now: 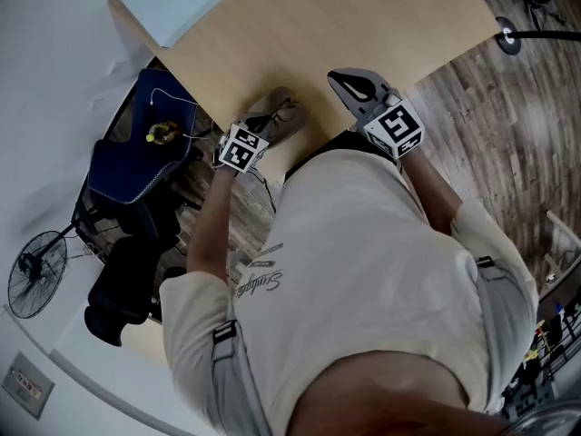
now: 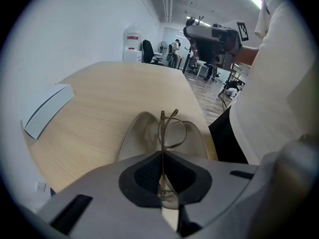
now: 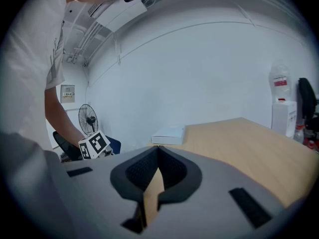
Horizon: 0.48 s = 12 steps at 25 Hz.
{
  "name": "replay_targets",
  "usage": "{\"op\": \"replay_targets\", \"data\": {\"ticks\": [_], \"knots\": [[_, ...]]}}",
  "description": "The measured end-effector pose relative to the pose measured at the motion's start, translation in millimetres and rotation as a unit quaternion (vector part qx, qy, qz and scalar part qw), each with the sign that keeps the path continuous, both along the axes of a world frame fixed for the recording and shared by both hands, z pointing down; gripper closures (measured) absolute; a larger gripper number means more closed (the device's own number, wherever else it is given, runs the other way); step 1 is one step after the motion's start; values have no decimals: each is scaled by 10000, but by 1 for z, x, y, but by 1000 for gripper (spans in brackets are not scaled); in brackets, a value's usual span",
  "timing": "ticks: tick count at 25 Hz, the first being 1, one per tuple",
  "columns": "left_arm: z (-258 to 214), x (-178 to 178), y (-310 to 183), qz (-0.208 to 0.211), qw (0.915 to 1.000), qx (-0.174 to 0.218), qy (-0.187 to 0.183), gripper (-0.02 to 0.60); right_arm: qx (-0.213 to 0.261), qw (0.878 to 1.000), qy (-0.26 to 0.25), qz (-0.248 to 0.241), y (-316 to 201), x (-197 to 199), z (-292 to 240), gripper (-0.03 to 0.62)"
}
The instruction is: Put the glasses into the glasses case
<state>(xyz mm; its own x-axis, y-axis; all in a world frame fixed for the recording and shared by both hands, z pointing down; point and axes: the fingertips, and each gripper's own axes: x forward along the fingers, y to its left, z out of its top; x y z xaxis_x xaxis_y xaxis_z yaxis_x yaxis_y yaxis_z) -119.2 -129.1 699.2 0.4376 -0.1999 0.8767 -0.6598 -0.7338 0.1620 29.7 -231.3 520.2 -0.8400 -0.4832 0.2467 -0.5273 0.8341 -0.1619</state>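
Observation:
Thin metal-framed glasses (image 2: 172, 131) stand on edge over an open beige glasses case (image 2: 139, 133), which lies on the wooden table (image 2: 109, 93) near its front edge. My left gripper (image 2: 162, 156) is shut on the lower part of the glasses frame. In the head view the left gripper (image 1: 263, 130) sits at the near end of the glasses case (image 1: 283, 116). My right gripper (image 1: 340, 82) hovers just right of the case, shut with nothing in it. In its own view the right gripper (image 3: 158, 151) points across the table, and the case is out of sight there.
A flat white box (image 1: 172, 3) lies at the table's far left corner. A blue chair (image 1: 141, 157) with a bottle on it and a floor fan (image 1: 36, 271) stand left of the table. The person's torso (image 1: 363, 271) is pressed against the near table edge.

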Motion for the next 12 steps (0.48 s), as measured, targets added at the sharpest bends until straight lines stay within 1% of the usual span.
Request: {"op": "replay_targets", "data": {"ticks": [5,8,12], "knots": [[6,1,-1,107,9999,-43,33,560,-22,10000,-15,43,-1,5,1,599],[5,2,1,143,9998,-161,45,560,-36,10000,-20,50,-1,8,2,599],[6,6,3,311,9993,-178,57,560,-39,10000,-49,61,0,11,2,599]]}}
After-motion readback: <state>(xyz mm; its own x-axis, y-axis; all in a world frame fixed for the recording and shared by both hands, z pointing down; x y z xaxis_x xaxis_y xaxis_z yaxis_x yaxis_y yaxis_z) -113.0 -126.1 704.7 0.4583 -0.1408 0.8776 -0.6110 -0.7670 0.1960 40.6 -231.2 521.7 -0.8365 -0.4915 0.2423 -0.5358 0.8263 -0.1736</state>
